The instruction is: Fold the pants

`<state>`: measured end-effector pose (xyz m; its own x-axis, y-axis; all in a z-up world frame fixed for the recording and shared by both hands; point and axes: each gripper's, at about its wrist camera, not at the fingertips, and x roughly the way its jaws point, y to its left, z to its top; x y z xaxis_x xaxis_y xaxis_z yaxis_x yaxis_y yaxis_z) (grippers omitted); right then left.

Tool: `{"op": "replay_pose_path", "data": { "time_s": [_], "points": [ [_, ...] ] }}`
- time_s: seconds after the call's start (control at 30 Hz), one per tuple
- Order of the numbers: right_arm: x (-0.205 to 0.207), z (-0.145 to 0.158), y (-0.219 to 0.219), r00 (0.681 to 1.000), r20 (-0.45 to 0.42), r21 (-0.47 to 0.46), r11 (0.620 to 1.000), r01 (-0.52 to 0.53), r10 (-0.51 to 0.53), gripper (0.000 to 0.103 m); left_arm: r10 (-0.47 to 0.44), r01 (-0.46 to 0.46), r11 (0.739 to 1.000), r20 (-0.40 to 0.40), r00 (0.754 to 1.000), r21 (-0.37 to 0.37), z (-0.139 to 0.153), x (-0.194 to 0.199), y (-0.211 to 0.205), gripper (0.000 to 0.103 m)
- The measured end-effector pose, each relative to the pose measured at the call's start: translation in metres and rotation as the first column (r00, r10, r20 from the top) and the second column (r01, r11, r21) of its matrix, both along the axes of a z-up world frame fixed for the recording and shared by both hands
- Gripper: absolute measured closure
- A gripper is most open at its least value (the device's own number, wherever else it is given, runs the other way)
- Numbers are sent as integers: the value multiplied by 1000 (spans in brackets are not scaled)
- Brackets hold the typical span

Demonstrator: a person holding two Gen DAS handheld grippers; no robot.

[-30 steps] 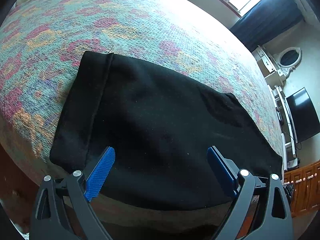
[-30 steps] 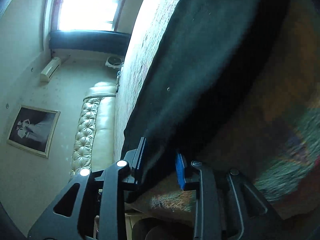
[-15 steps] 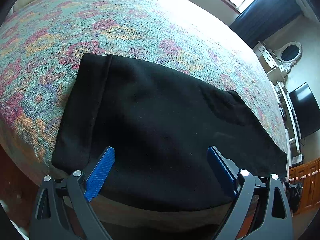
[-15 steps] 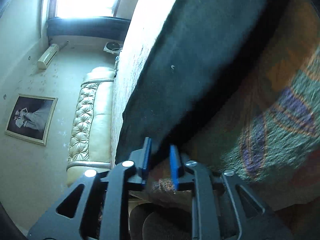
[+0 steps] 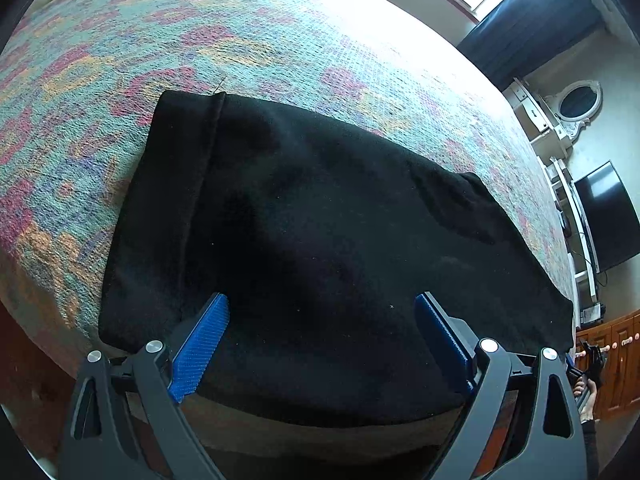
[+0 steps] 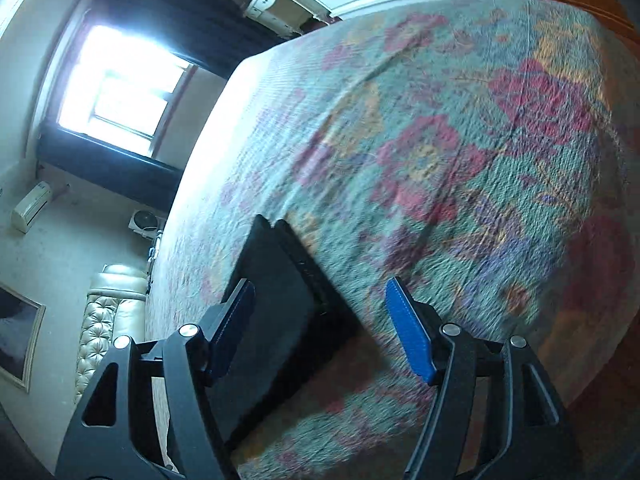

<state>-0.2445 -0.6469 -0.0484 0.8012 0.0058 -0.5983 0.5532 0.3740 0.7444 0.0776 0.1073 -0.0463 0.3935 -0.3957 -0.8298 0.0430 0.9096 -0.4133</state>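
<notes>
The left tool point(image 5: 322, 340) hangs with its blue-padded fingers spread wide over the near edge of the black, soft-knit pants point(image 5: 320, 240), gripping nothing; whether the pads brush the cloth cannot be told. The right tool point(image 6: 320, 328) is opening its jaws, and nothing is pinched between them: the dark cloth seen in the gap lies on the bed below, apart from both pads.

The pants lie as a compact, roughly rectangular bundle at the lower centre of the left wrist view, on the floral woven bedspread point(image 5: 280, 40) close to the bed's near edge. A doubled band runs down the bundle's left side and a layered flap shows at its right, so several folds appear to be done. Judging by that, the task is near its end; perhaps one more fold or a smoothing is left.

The black fabric swallows detail, so the number of layers is unclear. The right wrist view is smeared with blur, and only a narrow strip of the pants point(image 6: 280, 300) shows at its lower left. A hand point(image 5: 588, 394) is cut off at the lower right edge of the left wrist view.
</notes>
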Motion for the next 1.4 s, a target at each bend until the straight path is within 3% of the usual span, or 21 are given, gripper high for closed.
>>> {"op": "replay_pose_path", "data": {
  "time_s": [0.07,0.27,0.3,0.33,0.37,0.53,0.63,0.8,0.9,0.97,1.07,1.17,1.27,1.4],
  "points": [
    [17,-14,4,997,16,73,995,-70,69,34,-2,2,1000,2,1000,6,0,0,-1,10],
    [57,-11,26,982,40,74,980,-187,185,38,8,-8,1000,-8,1000,-30,-1,1,2,8],
    [67,-10,34,975,8,51,974,-222,222,52,14,-14,999,-11,1000,-41,-1,1,3,8],
    [75,-12,39,971,-24,36,971,-238,239,77,19,-19,998,-14,1000,-52,-1,1,5,8],
    [81,-15,43,967,-36,44,967,-250,252,79,17,-18,998,-16,1000,-58,-2,1,6,8],
    [92,9,57,978,-46,10,979,-205,205,82,-91,91,996,-7,996,18,0,0,-4,5],
    [95,44,70,975,-25,-40,974,-221,221,82,-131,131,987,-4,991,91,2,0,-15,5],
    [110,119,116,952,7,-162,940,-300,305,82,-121,118,979,6,993,163,10,-1,-19,5],
    [121,160,151,933,-4,-245,904,-350,360,82,-108,77,957,96,990,279,28,-5,-22,5],
    [130,181,180,917,-14,-294,875,-384,398,82,-111,53,949,171,979,310,42,-10,-20,5],
    [144,204,223,895,-31,-358,832,-425,444,82,-62,2,965,222,973,262,53,-8,-6,5],
    [160,214,264,873,-58,-396,791,-466,485,82,12,-51,980,199,980,190,52,0,11,5],
    [171,213,308,849,-85,-427,751,-504,521,82,58,-88,984,191,980,154,50,3,17,5],
    [189,195,362,815,-151,-447,697,-561,559,82,82,-118,980,220,972,157,52,-4,25,5]
  ]
}}
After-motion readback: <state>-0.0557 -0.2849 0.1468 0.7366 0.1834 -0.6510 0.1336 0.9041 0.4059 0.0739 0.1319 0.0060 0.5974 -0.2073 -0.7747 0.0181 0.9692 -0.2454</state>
